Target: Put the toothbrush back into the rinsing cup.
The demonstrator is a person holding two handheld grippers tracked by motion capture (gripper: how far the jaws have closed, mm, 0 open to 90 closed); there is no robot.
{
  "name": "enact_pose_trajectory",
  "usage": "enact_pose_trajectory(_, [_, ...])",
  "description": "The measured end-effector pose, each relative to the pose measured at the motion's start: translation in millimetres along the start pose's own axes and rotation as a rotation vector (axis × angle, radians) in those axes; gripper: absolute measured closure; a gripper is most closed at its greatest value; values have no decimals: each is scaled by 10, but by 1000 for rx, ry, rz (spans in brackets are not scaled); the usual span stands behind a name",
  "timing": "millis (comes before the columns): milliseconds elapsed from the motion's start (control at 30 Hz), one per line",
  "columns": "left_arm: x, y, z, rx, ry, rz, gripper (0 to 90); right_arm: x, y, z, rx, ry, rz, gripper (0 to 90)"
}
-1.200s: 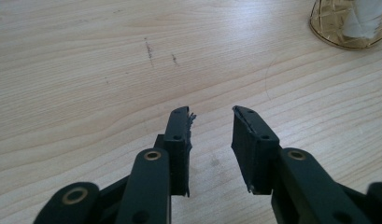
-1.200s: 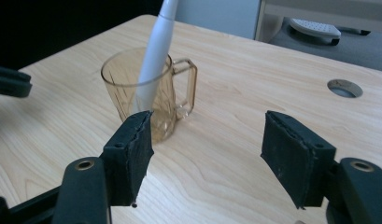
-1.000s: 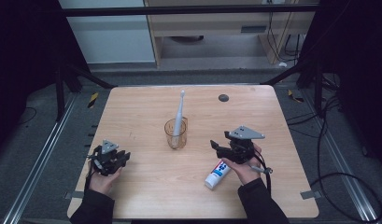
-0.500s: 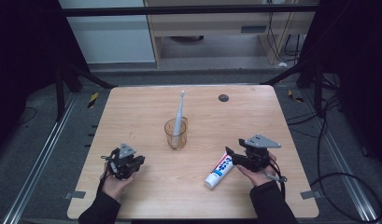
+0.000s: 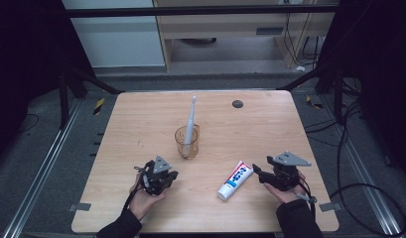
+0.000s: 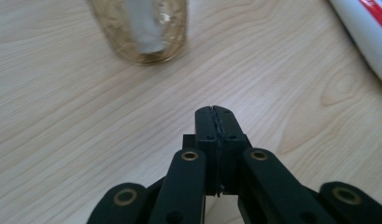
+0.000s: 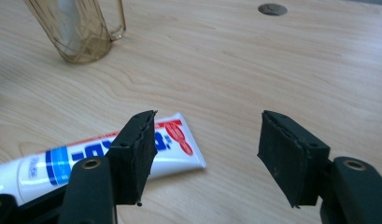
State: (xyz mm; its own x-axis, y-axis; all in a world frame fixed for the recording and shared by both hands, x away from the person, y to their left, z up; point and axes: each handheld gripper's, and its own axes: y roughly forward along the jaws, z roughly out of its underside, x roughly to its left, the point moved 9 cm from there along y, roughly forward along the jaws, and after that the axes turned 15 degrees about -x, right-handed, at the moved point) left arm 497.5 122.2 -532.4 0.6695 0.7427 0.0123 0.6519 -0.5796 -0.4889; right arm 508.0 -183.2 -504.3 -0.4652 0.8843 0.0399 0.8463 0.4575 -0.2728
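— Why is the right gripper (image 5: 262,174) sitting so low at the near right of the table (image 5: 141,119)?

— Its jaws are spread wide and empty, with the toothpaste tube (image 5: 235,180) lying flat just to its left. In the right gripper view the tube's (image 7: 104,156) crimped end is beside the left jaw, not between the two. To me that looks like a hand lined up beside the tube, nothing pinched.

— And the left gripper (image 5: 170,176)?

— Jaws pressed together on nothing — the left gripper view shows the two pads meeting over bare wood. It rests near the table's near edge, pointing toward the cup (image 5: 186,142), so I'd judge it parked, not working.

— The cup holds something?

— A white toothbrush (image 5: 190,126) stands in it, leaning on the rim, head up. The cup is mid-table, apart from both grippers, the tube lying to its near right.
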Motion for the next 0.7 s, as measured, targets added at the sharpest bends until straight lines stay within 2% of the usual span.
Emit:
enact_pose_trajectory(300, [-410,230,-85,21,52,81,891,-81,-95,198,40,14,20,356])
enact_pose_trajectory(333, [-456,260,-96,23,57,88,891,-71,-100,202,43,24,18,356])
enact_pose_trajectory(400, [-550,322,-121,25,67,106,891,-84,-92,215,44,7,21,356])
enact_pose_trajectory(500, [-694,417,-157,27,89,129,891,-76,-79,226,49,12,22,355])
enact_pose_trajectory(700, [-883,548,-164,46,122,166,891,-101,-57,242,52,5,32,355])
